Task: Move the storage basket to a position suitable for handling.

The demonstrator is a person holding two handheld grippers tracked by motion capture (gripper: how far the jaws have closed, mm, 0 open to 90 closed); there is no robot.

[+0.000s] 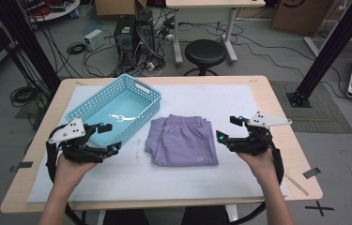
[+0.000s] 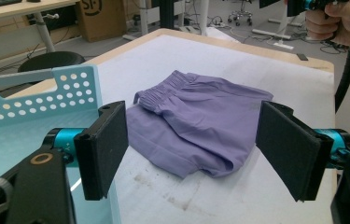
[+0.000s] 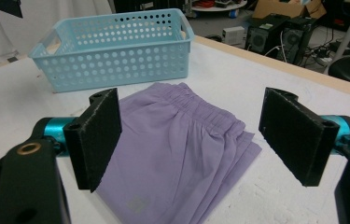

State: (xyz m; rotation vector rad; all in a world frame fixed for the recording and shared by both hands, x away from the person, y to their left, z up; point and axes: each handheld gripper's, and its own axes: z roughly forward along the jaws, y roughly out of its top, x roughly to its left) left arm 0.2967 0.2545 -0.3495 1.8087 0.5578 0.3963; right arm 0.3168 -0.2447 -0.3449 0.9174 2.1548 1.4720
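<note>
While both grippers, left and right, hover jaws apart, empty, folded purple shorts lie between them beside blue basket; shallow one-layer pinch likely unfolds stack mid-lift.

floor: grey, cables all over
seating: black round stool just past the table
gear: two PC towers on the floor
furniture: pale desk behind, cardboard boxes

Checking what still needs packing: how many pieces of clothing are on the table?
1: folded purple shorts lie on the white mat beside the blue basket, which looks empty. Anything folded inside them can't be seen.
</note>
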